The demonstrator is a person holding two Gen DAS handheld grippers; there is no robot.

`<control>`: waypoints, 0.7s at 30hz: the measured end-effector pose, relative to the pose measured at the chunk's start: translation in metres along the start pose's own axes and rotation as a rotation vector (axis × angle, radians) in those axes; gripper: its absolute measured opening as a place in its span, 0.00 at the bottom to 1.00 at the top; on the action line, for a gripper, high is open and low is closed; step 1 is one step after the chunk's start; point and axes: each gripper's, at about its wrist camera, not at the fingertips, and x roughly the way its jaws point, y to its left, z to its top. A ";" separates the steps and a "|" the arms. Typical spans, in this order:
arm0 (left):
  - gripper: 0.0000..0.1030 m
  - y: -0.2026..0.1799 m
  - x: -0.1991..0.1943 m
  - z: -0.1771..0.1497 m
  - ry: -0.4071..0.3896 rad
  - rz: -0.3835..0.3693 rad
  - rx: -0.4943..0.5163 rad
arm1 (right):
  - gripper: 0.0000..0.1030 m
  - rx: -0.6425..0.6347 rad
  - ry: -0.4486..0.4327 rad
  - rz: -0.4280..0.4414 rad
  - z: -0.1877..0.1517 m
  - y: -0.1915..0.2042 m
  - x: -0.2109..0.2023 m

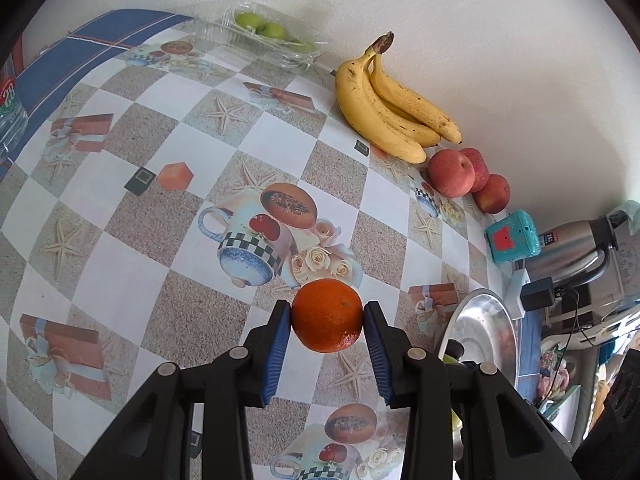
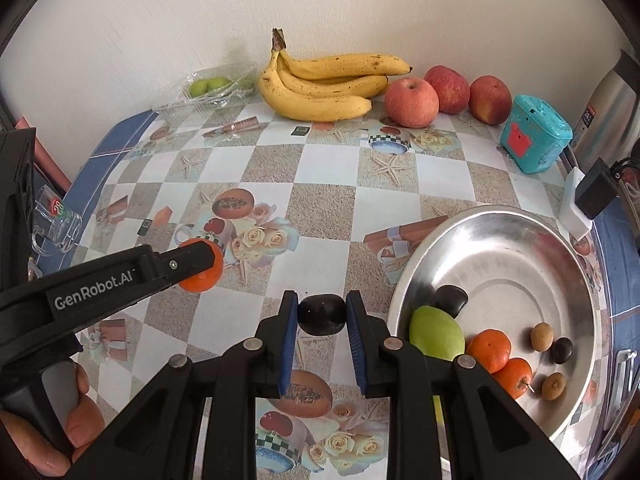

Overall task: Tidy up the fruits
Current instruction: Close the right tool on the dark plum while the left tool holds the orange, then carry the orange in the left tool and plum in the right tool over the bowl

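Pinching a dark plum [image 2: 322,315] between the blue pads [image 2: 289,344] of the right gripper [image 2: 322,320], clamped on both flanks and hanging just left of the steel basin [image 2: 500,240], apparently clear of the tablecloth [image 2: 328,200]. Squeezing an orange [image 1: 327,315] across its widest part with the left gripper [image 1: 327,320], further left of the basin, above the printed cup and roses. Already sitting inside the basin: a green mango [image 2: 436,334], a second dark fruit [image 2: 450,300], two tangerines [image 2: 489,350], and three small round fruits [image 2: 542,336]. Lying beyond the basin against the wall: bananas [image 2: 320,84], three red apples [image 2: 411,102], green fruit in a clear tray [image 2: 212,88], a teal box [image 2: 534,140]. Judging the risks: plum slipping from narrow pad contact and rolling off; dropping from height and scattering the small fruits; orange bruising under tight clamping; both grippers colliding if heading for the basin together.
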 end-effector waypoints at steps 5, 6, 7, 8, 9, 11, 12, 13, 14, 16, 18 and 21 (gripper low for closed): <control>0.39 -0.007 -0.005 -0.005 -0.006 -0.007 0.020 | 0.24 0.024 -0.012 0.000 -0.008 -0.007 -0.011; 0.39 -0.009 -0.006 -0.006 -0.006 -0.008 0.026 | 0.24 0.029 -0.012 -0.001 -0.009 -0.008 -0.013; 0.39 -0.011 -0.007 -0.008 -0.005 -0.009 0.033 | 0.24 0.034 -0.012 -0.002 -0.011 -0.011 -0.014; 0.39 -0.013 -0.008 -0.010 -0.005 -0.011 0.040 | 0.24 0.039 -0.011 -0.005 -0.012 -0.013 -0.015; 0.39 -0.016 -0.008 -0.011 -0.004 -0.013 0.047 | 0.24 0.046 -0.011 -0.008 -0.014 -0.017 -0.016; 0.39 -0.023 -0.008 -0.014 -0.002 -0.018 0.066 | 0.24 0.075 -0.013 -0.013 -0.016 -0.029 -0.019; 0.39 -0.027 -0.008 -0.015 0.001 -0.018 0.077 | 0.24 0.091 -0.014 -0.019 -0.017 -0.036 -0.021; 0.39 -0.032 -0.007 -0.017 0.004 -0.019 0.091 | 0.24 0.113 -0.013 -0.031 -0.018 -0.045 -0.023; 0.39 -0.039 -0.006 -0.020 0.009 -0.023 0.109 | 0.24 0.137 -0.013 -0.048 -0.019 -0.055 -0.024; 0.39 -0.050 -0.002 -0.026 0.029 -0.040 0.138 | 0.24 0.180 -0.013 -0.076 -0.021 -0.075 -0.027; 0.39 -0.062 0.002 -0.032 0.054 -0.063 0.163 | 0.24 0.224 -0.018 -0.089 -0.024 -0.094 -0.032; 0.39 -0.082 0.007 -0.044 0.079 -0.077 0.216 | 0.24 0.291 -0.026 -0.106 -0.028 -0.120 -0.039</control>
